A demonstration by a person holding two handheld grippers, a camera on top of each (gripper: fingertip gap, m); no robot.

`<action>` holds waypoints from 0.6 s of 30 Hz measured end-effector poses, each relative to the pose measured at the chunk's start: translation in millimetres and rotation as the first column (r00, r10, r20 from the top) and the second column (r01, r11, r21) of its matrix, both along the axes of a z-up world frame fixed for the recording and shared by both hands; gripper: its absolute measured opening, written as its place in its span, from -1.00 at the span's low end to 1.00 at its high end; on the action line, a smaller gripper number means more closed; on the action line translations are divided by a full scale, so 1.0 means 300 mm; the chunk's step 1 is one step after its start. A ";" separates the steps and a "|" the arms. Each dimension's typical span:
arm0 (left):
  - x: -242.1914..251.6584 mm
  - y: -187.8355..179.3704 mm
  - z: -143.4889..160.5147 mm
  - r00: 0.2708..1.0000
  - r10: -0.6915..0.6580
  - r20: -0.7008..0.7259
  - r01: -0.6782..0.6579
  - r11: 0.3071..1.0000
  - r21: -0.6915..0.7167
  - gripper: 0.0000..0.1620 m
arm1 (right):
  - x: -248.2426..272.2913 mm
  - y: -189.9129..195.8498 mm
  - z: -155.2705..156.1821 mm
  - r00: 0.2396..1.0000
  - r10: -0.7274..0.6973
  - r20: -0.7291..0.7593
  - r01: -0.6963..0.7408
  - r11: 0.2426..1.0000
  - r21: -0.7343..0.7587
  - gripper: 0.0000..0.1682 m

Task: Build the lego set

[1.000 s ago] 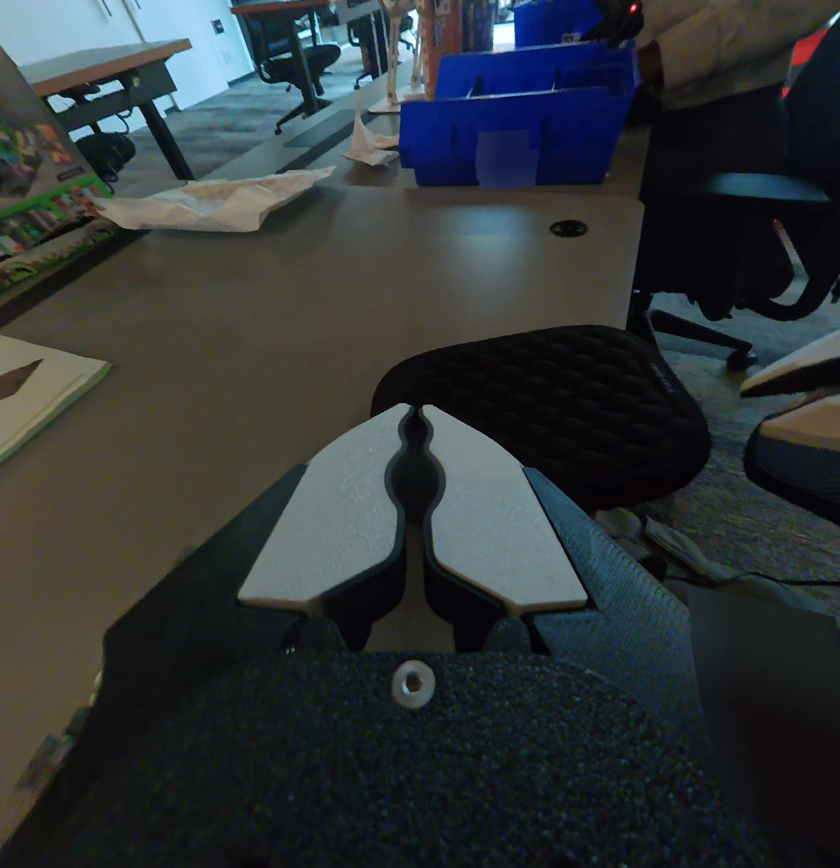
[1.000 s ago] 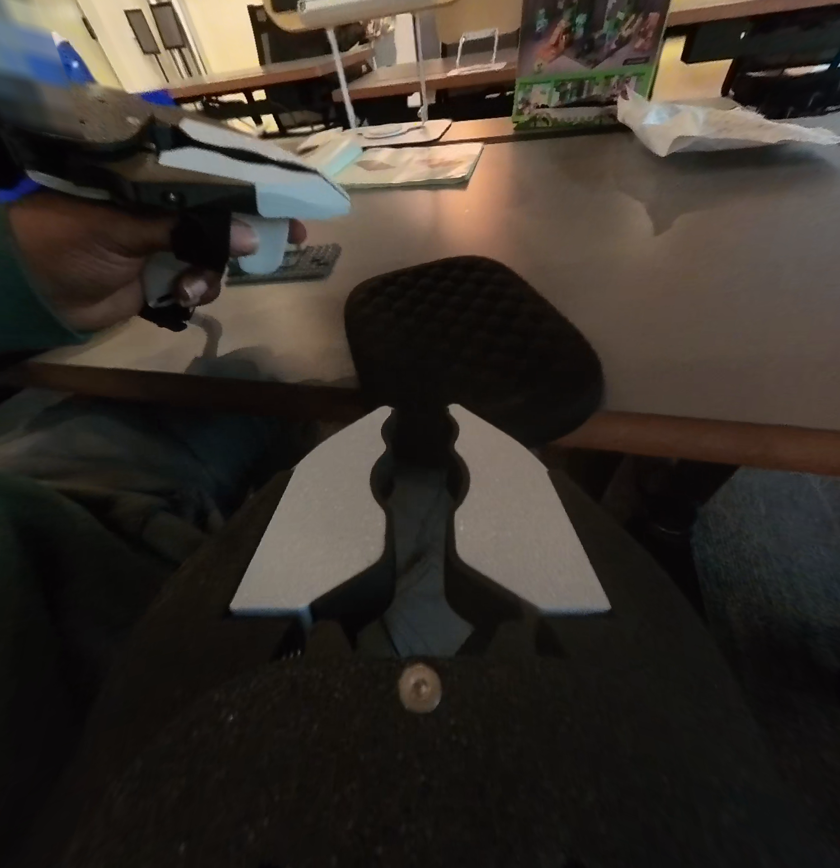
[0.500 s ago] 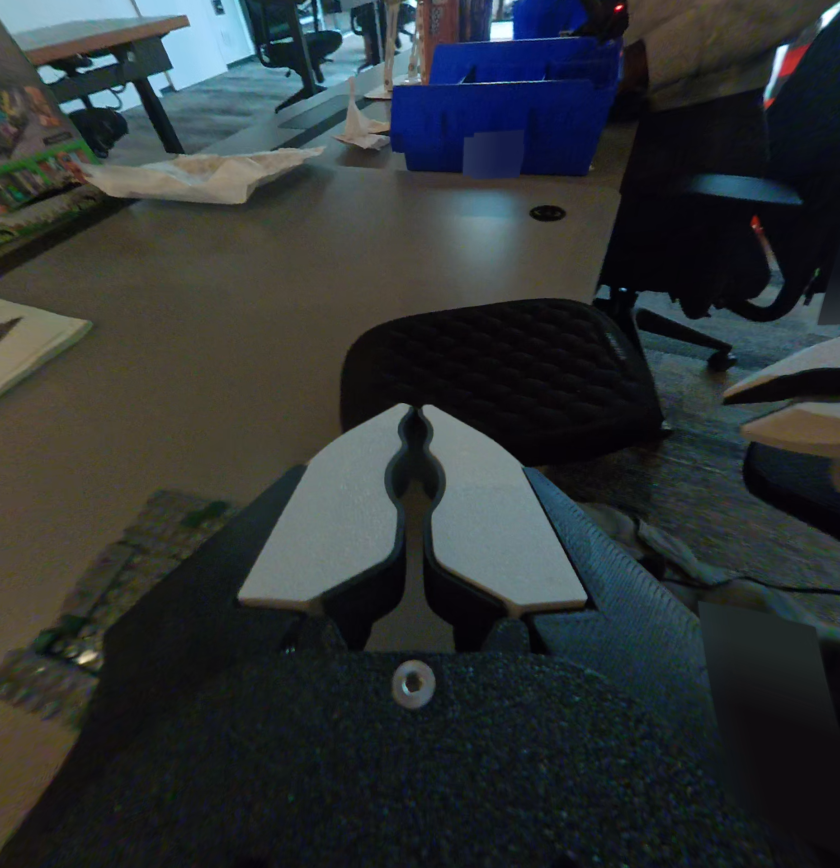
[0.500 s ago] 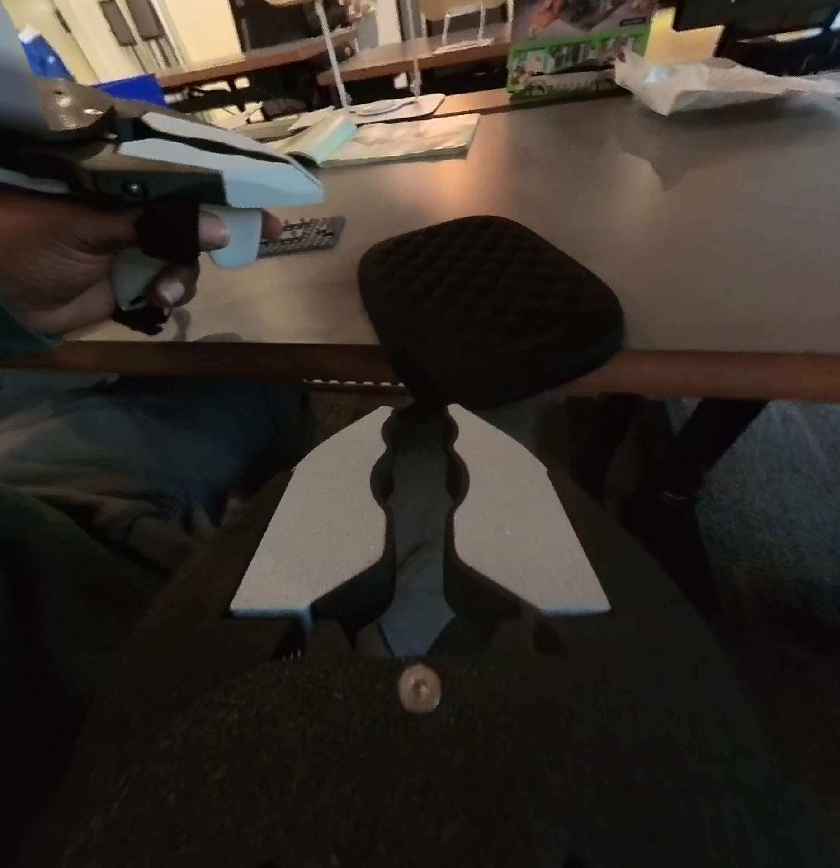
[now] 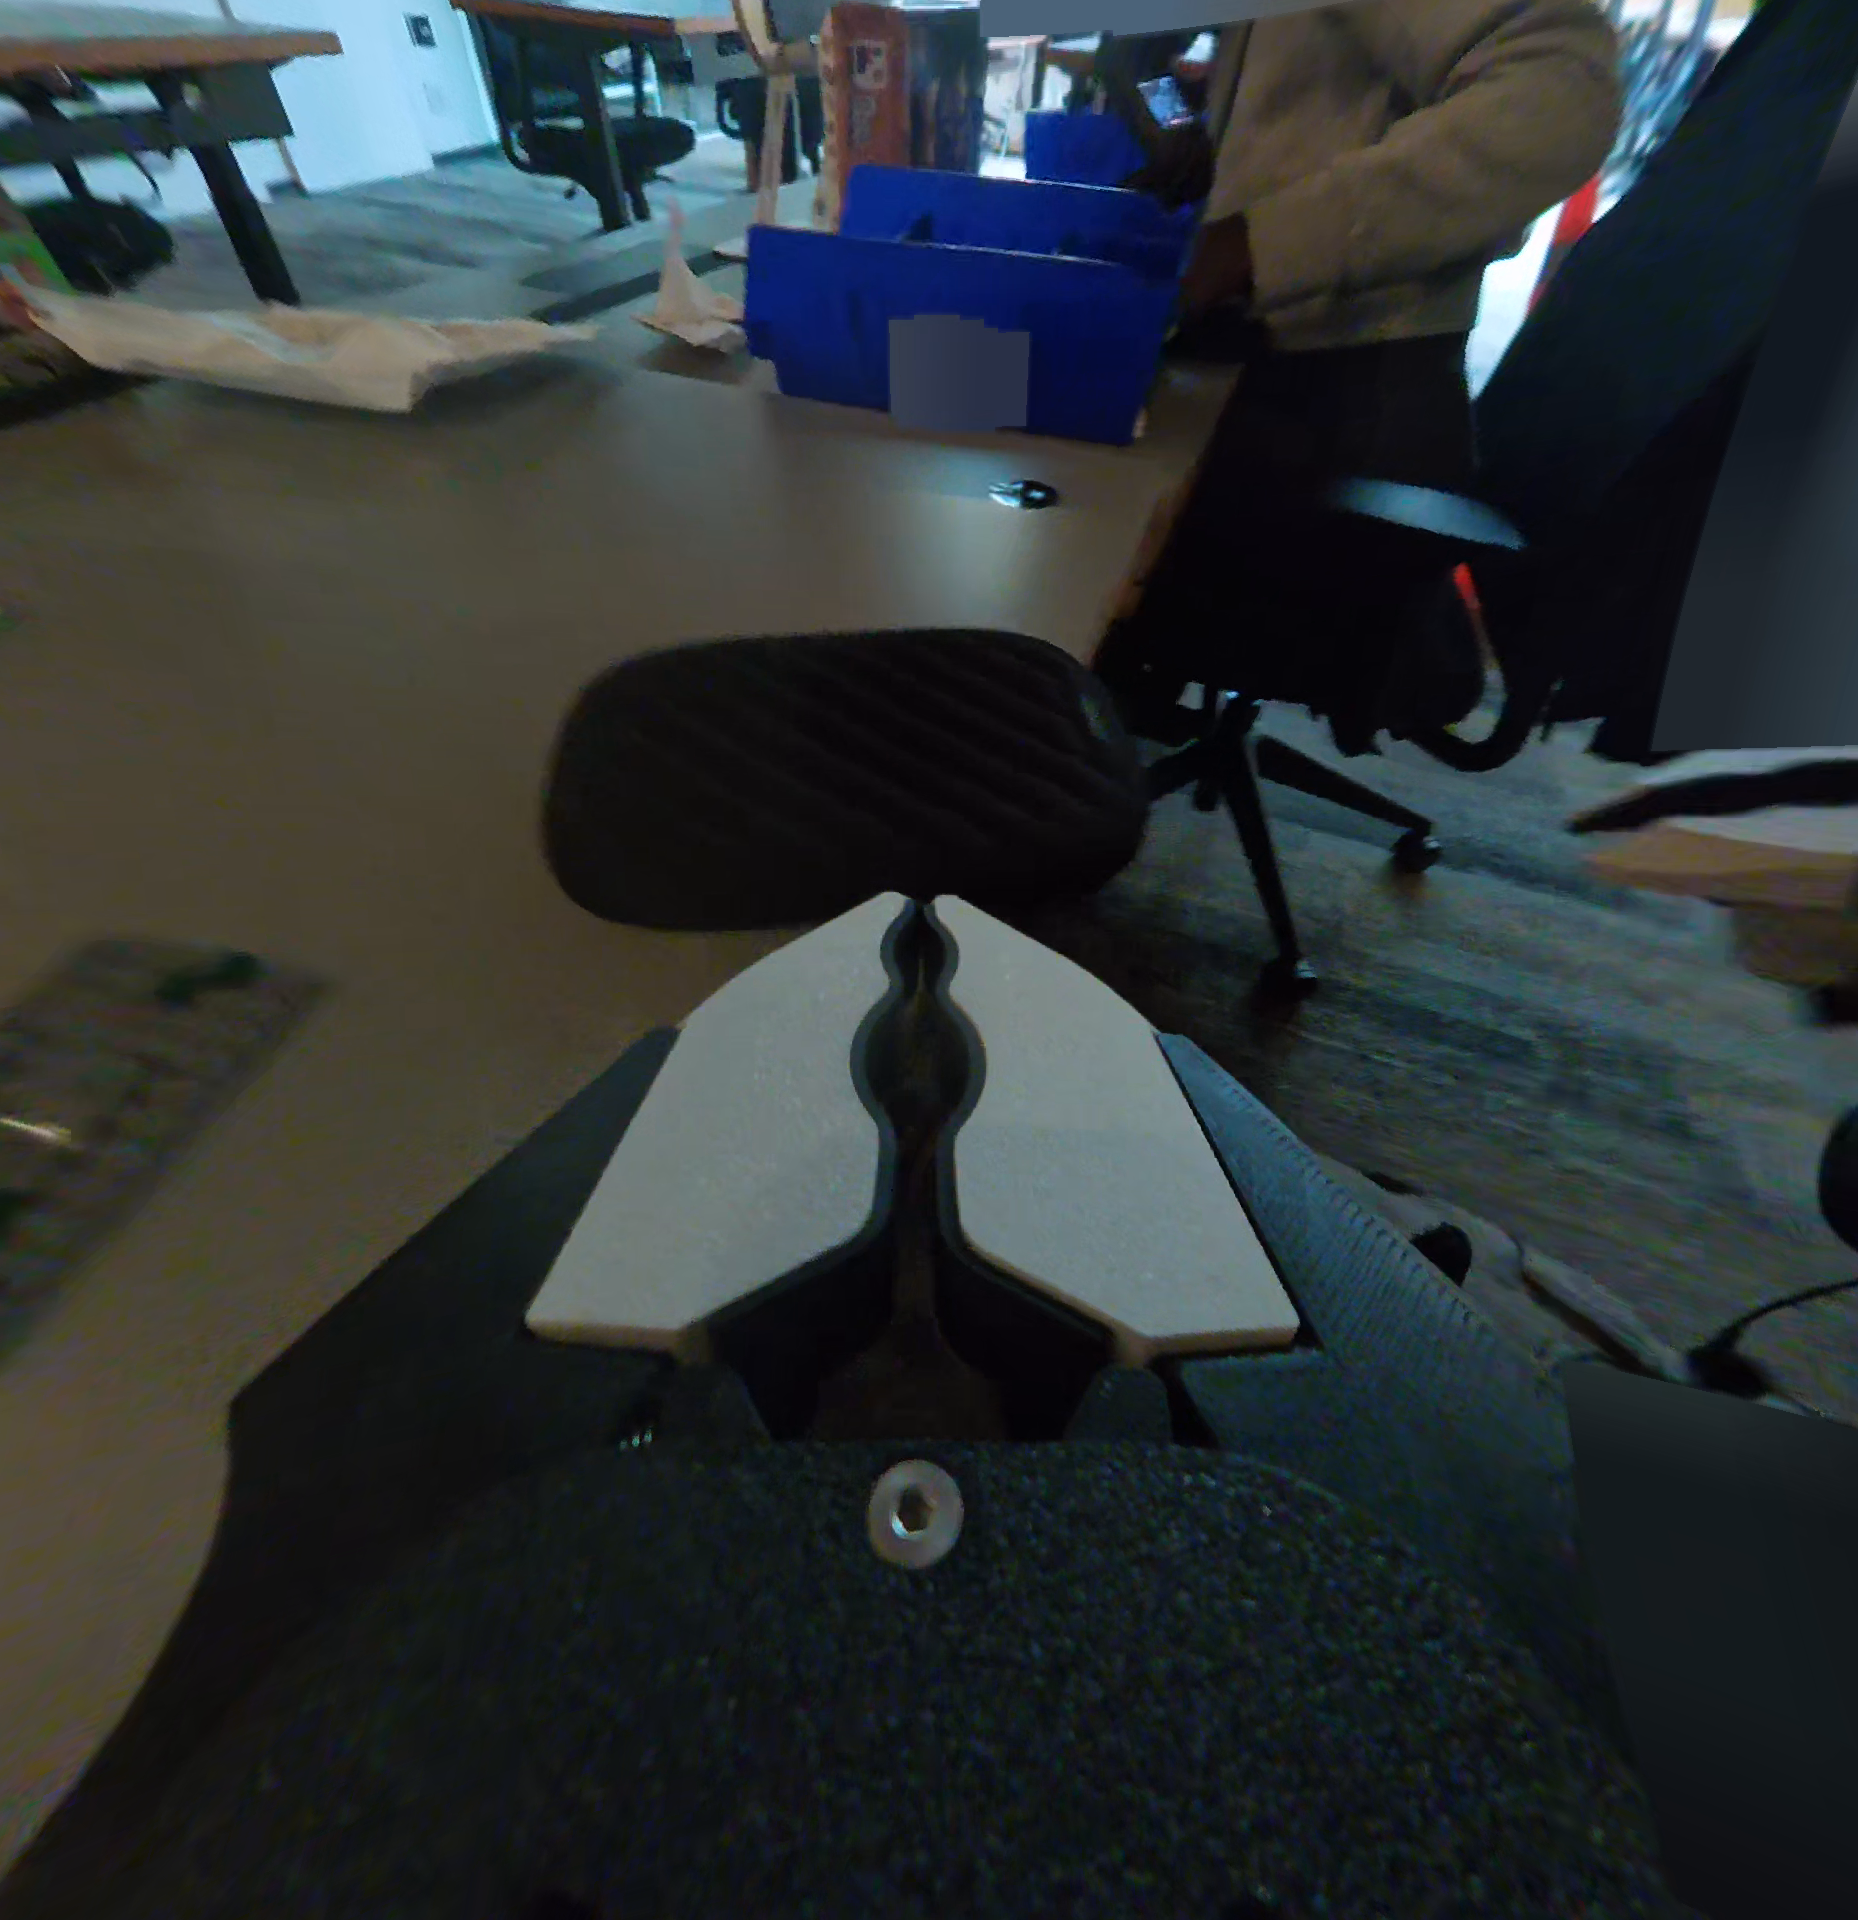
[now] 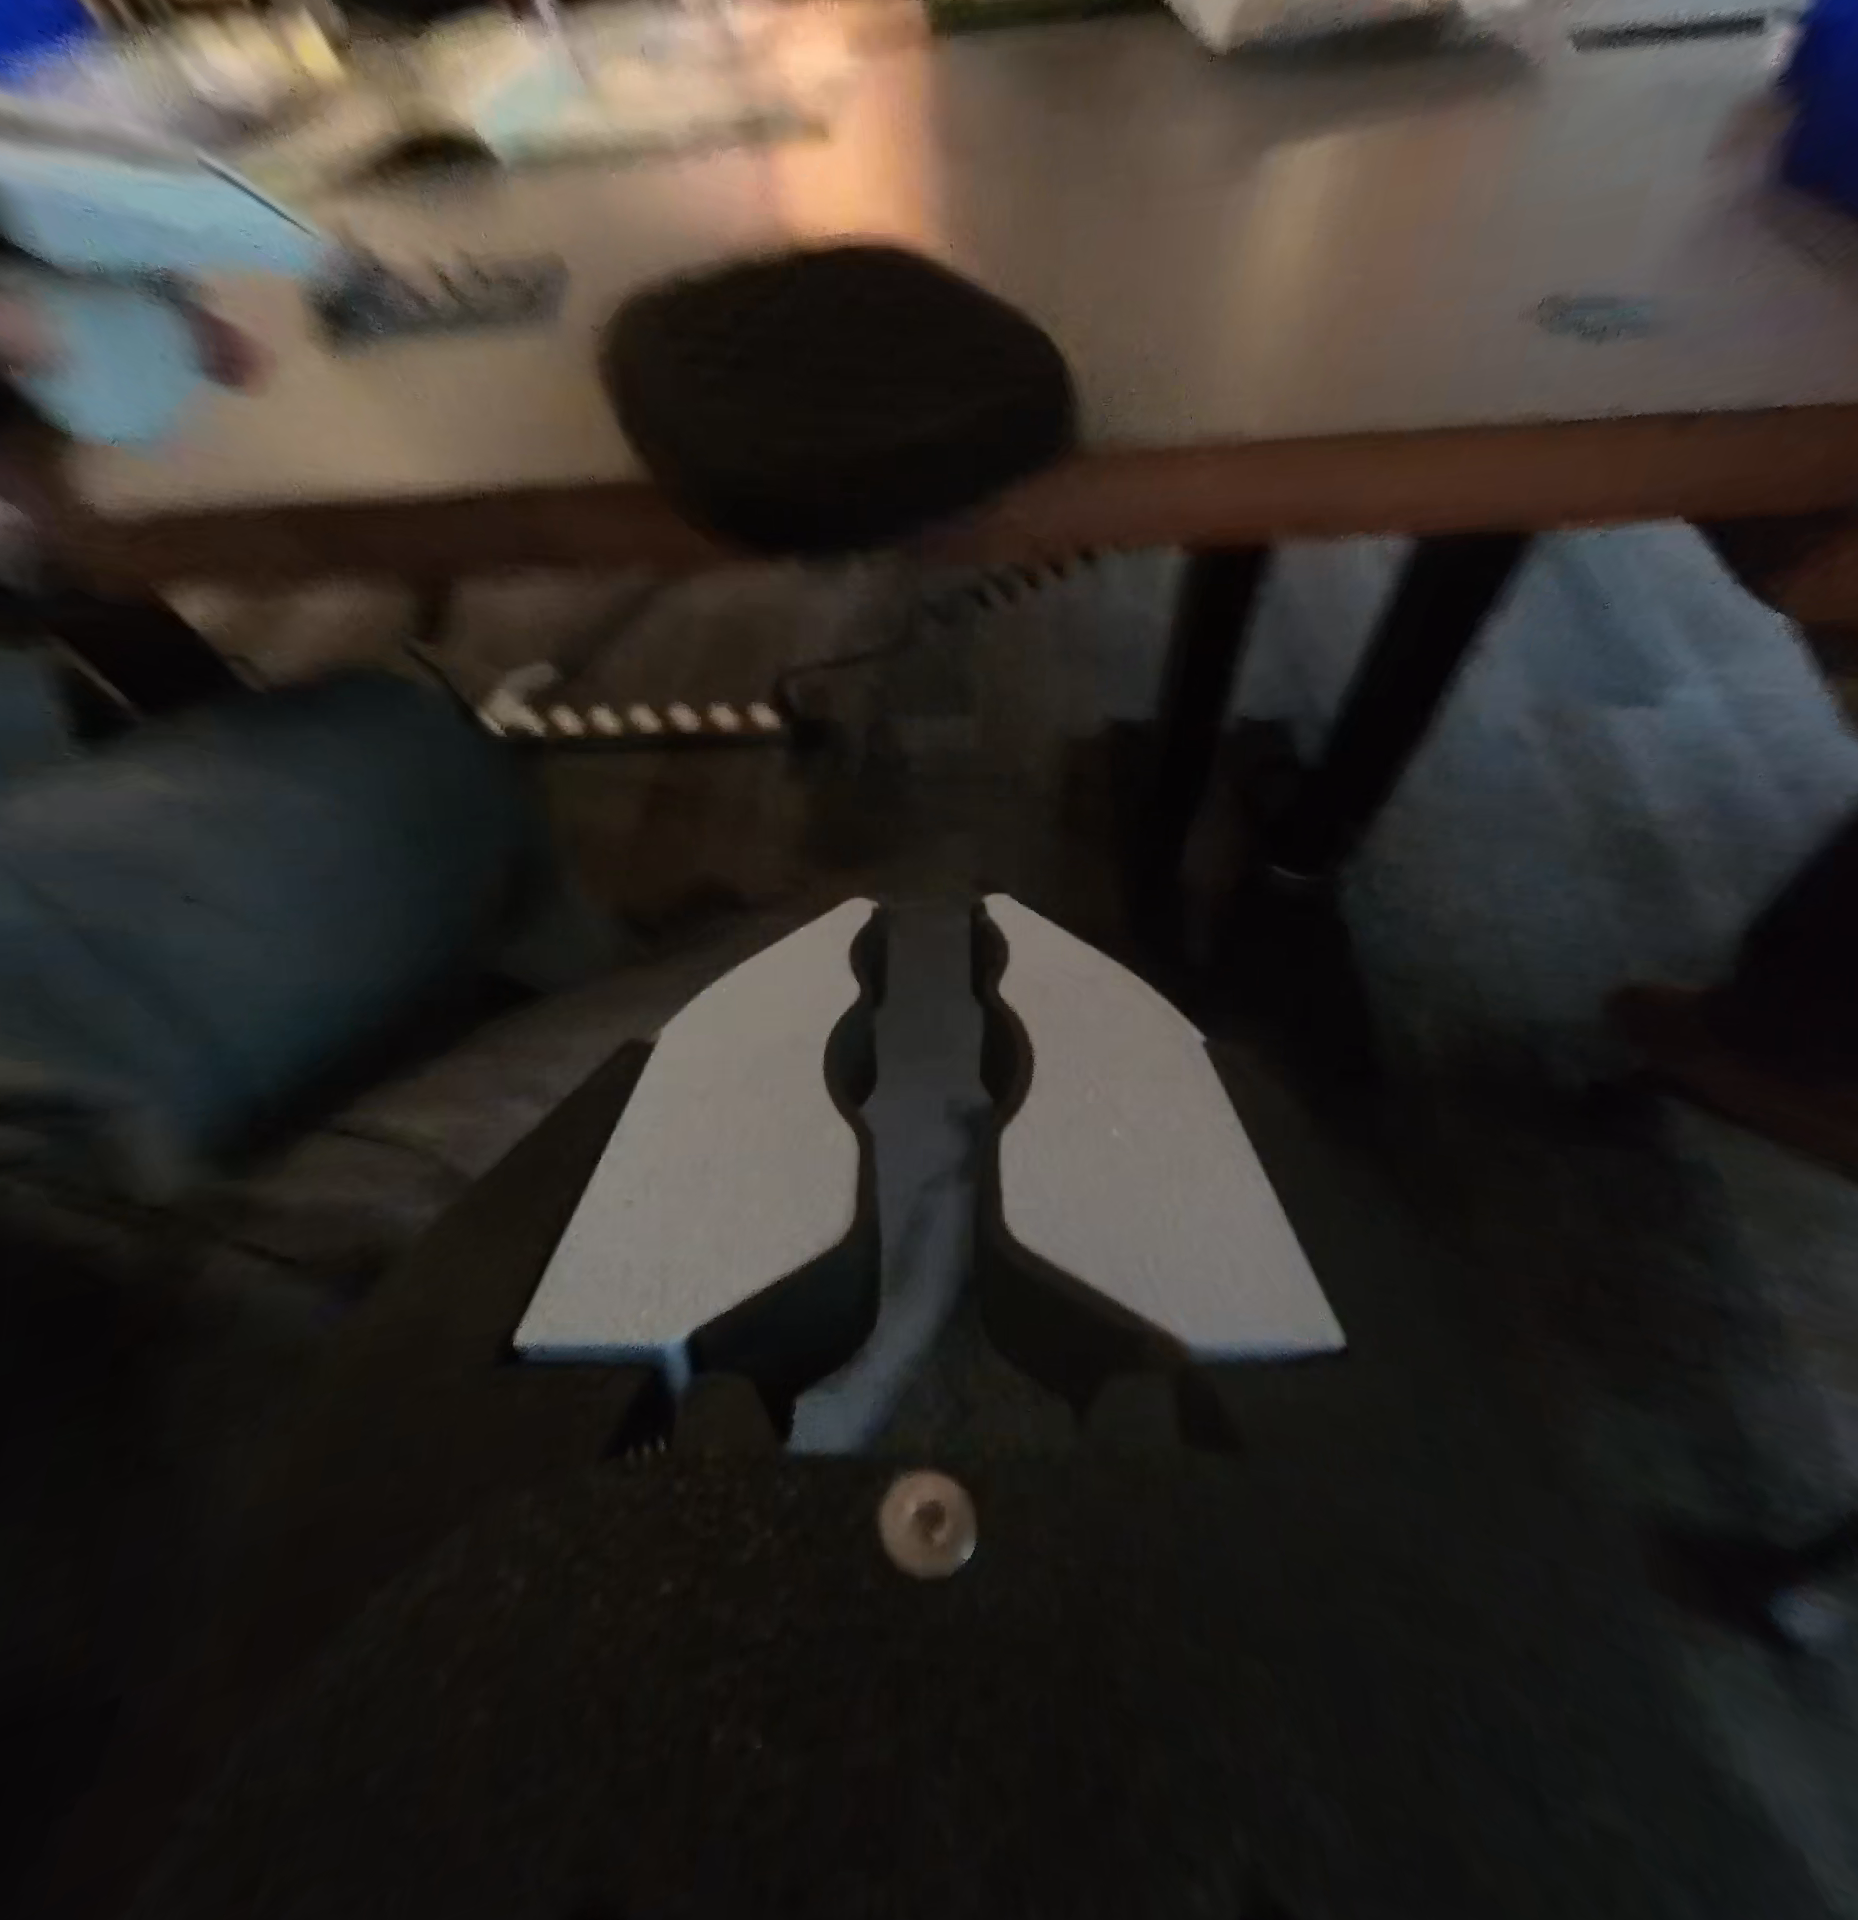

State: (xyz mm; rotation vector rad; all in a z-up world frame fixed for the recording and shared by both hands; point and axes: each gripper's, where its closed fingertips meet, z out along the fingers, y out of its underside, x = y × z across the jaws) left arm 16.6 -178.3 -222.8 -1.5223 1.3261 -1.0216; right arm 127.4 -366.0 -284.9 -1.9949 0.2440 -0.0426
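**Both grippers off the build, most of the set left to do**

While neither gripper touches a brick, the build looks barely begun: the only assembled piece in sight is a flat grey-green lego plate (image 5: 94,1132) lying on the brown table (image 5: 405,644), blurred at the left edge of the left wrist view. What has been fixed to it cannot be told through the blur. By my reading nearly everything remains: picking bricks, seating them, pressing them home.

The left gripper (image 5: 920,914) has its pale fingers (image 5: 759,1143) pressed together at the tips, holding nothing, and it hangs near the table's edge behind a black padded chair armrest (image 5: 842,769). The right gripper (image 6: 930,909) shows a narrow gap between its tips, also empty, and sits low, below the tabletop level, pointing at the same armrest.

Only the left view shows a blue bin (image 5: 956,312) at the far end of the table, crumpled paper packaging (image 5: 281,353), and a person in a tan jacket (image 5: 1403,187) standing beside an office chair. Only the right view, heavily motion-blurred, shows the table's wooden front edge (image 6: 1424,478), the operator's blue-clad leg (image 6: 208,862), and the plate from the front, with the other gripper just beside it at upper left.
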 end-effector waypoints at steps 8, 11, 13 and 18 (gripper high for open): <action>-0.019 -0.183 -0.245 0.994 0.002 -0.107 -0.010 0.997 -0.075 -1.00 | 0.177 0.023 -0.488 0.992 0.127 -0.018 -0.129 0.979 -0.161 -0.84; -0.022 -0.190 -0.373 0.980 0.042 -0.194 -0.054 0.997 -0.056 -1.00 | 0.205 0.088 -0.718 0.989 0.151 -0.010 -0.150 0.969 -0.199 -0.86; -0.016 -0.173 -0.455 0.968 0.073 -0.241 -0.084 0.996 -0.036 -1.00 | 0.220 0.132 -0.869 0.988 0.151 0.018 -0.143 0.963 -0.228 -0.86; 0.027 -0.126 -0.588 0.954 0.104 -0.283 -0.122 0.991 -0.049 -1.00 | 0.224 0.236 -1.223 0.990 0.137 0.031 -0.120 0.943 -0.310 -0.91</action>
